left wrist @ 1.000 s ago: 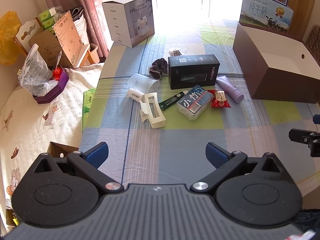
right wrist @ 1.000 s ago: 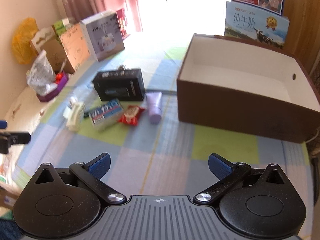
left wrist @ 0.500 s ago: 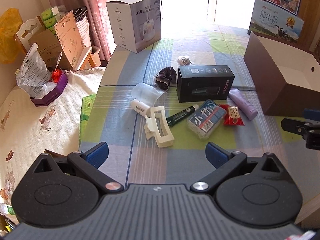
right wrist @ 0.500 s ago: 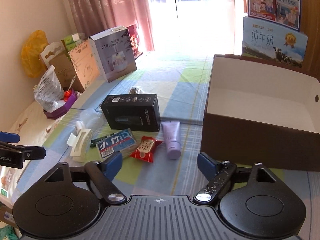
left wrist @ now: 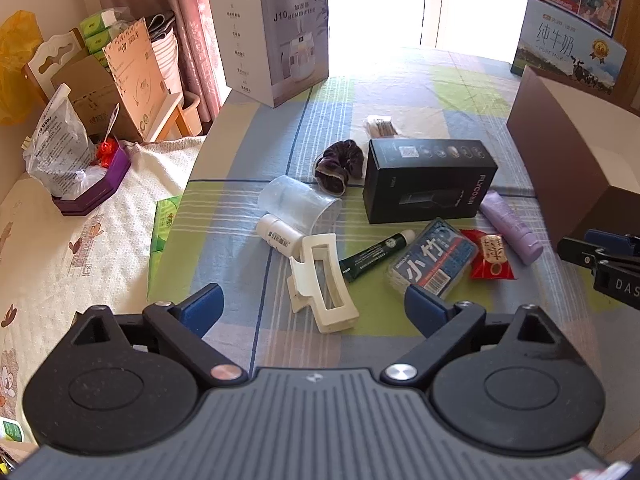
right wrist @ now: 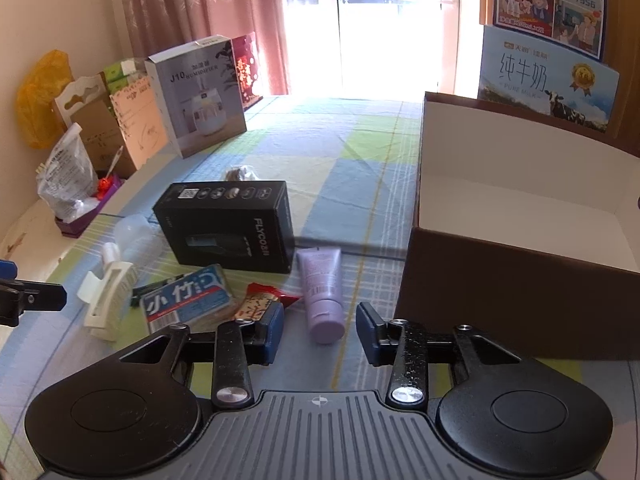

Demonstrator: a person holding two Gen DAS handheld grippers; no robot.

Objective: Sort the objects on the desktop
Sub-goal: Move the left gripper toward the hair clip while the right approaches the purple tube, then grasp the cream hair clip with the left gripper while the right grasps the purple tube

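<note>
Small items lie scattered on the checked tablecloth: a white hair clip, a green tube, a blue swab box, a red snack packet, a purple tube, a black box, a clear cup and a scrunchie. My left gripper hovers wide over the hair clip, its jaws closing slightly, pads clear of it. My right gripper is closing, with the purple tube's cap end between its pads and a gap on both sides. An empty brown box stands at the right.
A humidifier carton stands at the table's far left corner and a milk carton behind the brown box. Left of the table edge is a bed with a plastic bag and cardboard boxes.
Both grippers came forward and down toward the items, which now look larger. The right jaws narrowed a lot around the purple tube's end; the left jaws narrowed a little.
</note>
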